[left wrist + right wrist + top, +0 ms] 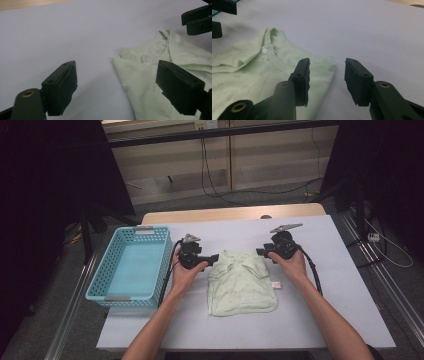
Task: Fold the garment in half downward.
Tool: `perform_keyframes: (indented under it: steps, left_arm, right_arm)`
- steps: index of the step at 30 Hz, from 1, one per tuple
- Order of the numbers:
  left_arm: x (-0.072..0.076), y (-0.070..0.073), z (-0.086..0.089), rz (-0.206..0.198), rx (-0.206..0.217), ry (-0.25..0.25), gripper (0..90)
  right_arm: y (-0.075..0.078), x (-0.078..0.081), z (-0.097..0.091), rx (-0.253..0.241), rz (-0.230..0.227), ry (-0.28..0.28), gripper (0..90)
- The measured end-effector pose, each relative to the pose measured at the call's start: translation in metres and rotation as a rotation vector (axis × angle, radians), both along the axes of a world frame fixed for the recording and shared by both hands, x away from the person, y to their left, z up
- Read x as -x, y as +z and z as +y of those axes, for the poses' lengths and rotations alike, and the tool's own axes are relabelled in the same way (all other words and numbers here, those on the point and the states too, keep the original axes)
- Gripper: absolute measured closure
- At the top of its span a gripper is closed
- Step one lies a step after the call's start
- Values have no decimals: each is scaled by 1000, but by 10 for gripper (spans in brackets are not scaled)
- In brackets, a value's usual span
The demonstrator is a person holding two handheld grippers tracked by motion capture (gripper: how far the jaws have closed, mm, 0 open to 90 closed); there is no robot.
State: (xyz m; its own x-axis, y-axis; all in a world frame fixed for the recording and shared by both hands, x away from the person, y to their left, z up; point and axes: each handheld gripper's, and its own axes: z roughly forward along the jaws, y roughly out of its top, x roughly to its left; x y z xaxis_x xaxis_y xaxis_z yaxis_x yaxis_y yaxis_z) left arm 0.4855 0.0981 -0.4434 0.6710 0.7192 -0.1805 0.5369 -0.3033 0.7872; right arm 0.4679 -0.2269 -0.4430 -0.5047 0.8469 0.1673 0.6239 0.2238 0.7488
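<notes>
A pale green folded garment (242, 282) lies flat in the middle of the white table, collar toward the far side. My left gripper (214, 258) sits at its upper left corner and my right gripper (261, 252) at its upper right corner. In the left gripper view the garment (140, 82) has its corner between the wide-apart jaws of the left gripper (117, 85), untouched by the pads. In the right gripper view the right gripper (328, 80) stands open, one jaw over the garment (249, 75) and its corner in the gap.
A light blue perforated basket (132, 235) stands on the table's left side, close to my left hand. A small white tag (275, 284) lies by the garment's right edge. Bare table cover (330, 295) stretches to the right. Cables and stand legs lie on the floor beyond.
</notes>
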Motion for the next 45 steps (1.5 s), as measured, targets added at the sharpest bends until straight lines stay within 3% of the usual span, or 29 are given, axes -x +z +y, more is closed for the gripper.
perform_keyframes:
  steps: [3, 5, 9, 13, 18, 22, 27, 34, 37, 41, 45]
  left_arm:
    - [-3, 1, -3, -4, -9, -5, 256]
    - [-5, 0, -5, 10, 2, -6, 281]
    - [-10, -3, -10, 31, -26, -25, 355]
    - [-14, -6, -16, 42, -13, -23, 421]
    - [-17, -10, -19, 66, -30, -45, 512]
    - [-17, -14, -22, 77, -34, -53, 543]
    - [-18, -15, -24, 65, -80, -67, 585]
    - [-16, -15, -26, 33, -118, -71, 635]
    - [-17, -16, -25, 36, -106, -66, 667]
    - [-16, -16, -28, 35, -105, -89, 756]
    - [-17, -17, -27, 51, -84, -77, 774]
  right_arm:
    - [-3, -3, -1, 9, 2, -5, 606]
    - [-4, -4, -1, 6, 1, -10, 612]
    - [-9, -6, 1, 14, 8, -13, 618]
    - [-13, -8, 3, 18, 12, -10, 619]
    - [-19, -11, 2, 16, 19, -21, 617]
    - [-19, -11, 2, 12, 17, -22, 618]
    - [-19, -11, 5, 39, 6, -15, 618]
    - [-16, -12, 12, 122, 3, 9, 625]
    - [-13, -16, 15, 153, 32, 22, 636]
    - [-13, -15, 16, 150, 33, 23, 685]
    - [-13, -15, 17, 143, 36, 28, 736]
